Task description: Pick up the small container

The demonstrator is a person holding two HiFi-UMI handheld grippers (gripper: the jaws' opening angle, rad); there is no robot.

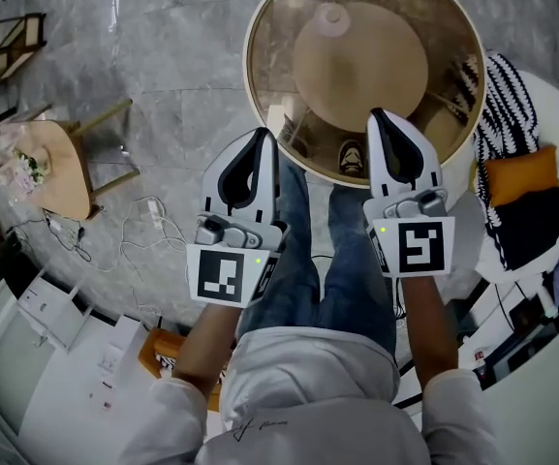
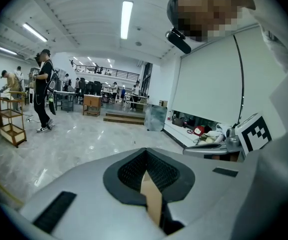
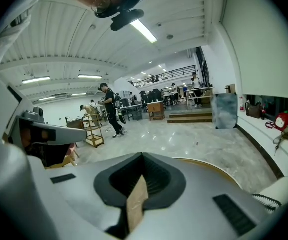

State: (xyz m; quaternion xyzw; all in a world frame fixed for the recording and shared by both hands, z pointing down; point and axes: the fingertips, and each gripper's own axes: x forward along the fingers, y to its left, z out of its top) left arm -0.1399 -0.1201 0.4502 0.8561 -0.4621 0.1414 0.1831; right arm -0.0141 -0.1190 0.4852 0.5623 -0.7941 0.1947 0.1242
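Glass-topped round table (image 1: 251, 58): one, ahead and below. One small pale round thing (image 1: 334, 17) sits on the glass past centre. It's likely the small container, but it's too blurry to confirm. Two grippers, left gripper (image 1: 260, 136) and right gripper (image 1: 377, 116). Both have jaws pressed together with nothing between them. They're held side by side at the table's near rim, well apart from that round thing. One wooden side table (image 1: 66, 177) and one white cable (image 1: 153, 223) at left. One striped cloth (image 1: 499, 95) at right.
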